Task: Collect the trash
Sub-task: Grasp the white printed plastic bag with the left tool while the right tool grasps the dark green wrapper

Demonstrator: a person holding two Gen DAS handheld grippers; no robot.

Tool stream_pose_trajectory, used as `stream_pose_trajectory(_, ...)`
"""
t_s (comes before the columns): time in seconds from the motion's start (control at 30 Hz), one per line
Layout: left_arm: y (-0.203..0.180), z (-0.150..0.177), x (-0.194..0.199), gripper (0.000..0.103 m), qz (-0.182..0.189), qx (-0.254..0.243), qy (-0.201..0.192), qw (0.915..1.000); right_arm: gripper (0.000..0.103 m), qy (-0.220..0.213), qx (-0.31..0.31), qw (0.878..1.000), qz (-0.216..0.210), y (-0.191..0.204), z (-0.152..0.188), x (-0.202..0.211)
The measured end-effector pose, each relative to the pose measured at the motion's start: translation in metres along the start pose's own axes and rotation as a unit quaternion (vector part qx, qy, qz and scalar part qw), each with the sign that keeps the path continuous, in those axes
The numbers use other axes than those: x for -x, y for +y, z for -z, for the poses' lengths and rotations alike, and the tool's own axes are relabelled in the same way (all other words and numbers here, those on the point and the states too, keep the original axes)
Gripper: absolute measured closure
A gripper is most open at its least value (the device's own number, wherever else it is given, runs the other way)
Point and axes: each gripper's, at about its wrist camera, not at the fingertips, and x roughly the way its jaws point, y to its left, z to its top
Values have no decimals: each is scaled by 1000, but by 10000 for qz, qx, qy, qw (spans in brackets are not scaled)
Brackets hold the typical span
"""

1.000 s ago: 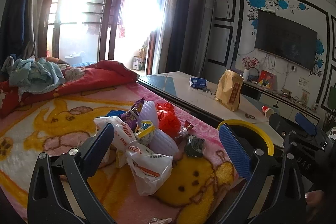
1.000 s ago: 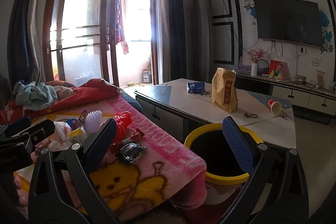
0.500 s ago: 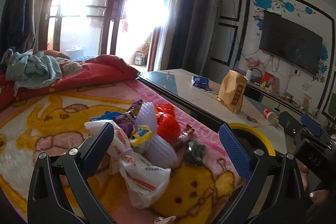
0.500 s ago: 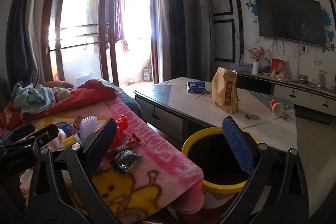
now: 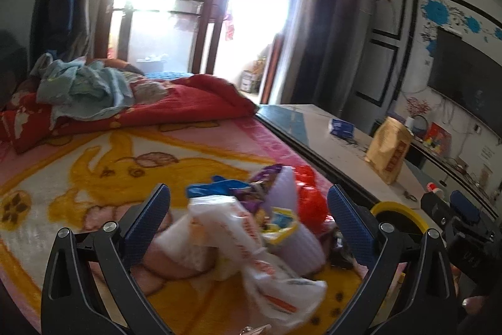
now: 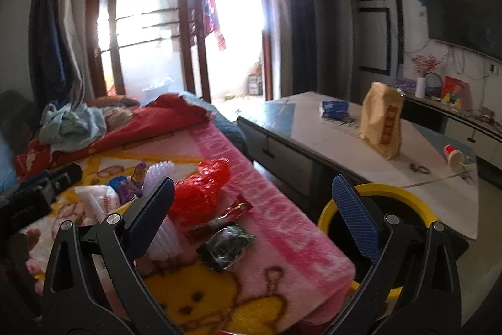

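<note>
left tool (image 5: 248, 222): jaws wide, holding nothing, over trash pile (image 5: 257, 228) on bed blanket (image 5: 94, 178) | right tool (image 6: 252, 209): jaws wide, holding nothing | trash: roughly seven pieces, blurred | bins: one yellow-rimmed bin (image 6: 417, 203), right of bed | counter (image 6: 329, 140): one paper bag (image 6: 381, 121), one blue packet (image 6: 332, 108), one cup (image 6: 451, 153)

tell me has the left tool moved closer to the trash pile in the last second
Yes. The left tool has moved forward: its fingers now flank the white plastic bag on the blanket, which lay ahead of them before.
</note>
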Motion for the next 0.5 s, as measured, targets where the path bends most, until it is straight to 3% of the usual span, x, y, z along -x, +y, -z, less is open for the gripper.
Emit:
stream_pose_trajectory(0.27,29,7,-15,6,-253,287,543,9978,11,939,95,9954,-169,1,21,-59)
stream_pose_trajectory(0.4,35,23,-21,6,14,639,880,9941,15,1460,11,9888,-305,-3,35,-84)
stream_pose_trajectory(0.5,26,35,-27,6,115,584,1091,9922,22,1784,22,9828,-470,-3,45,-100)
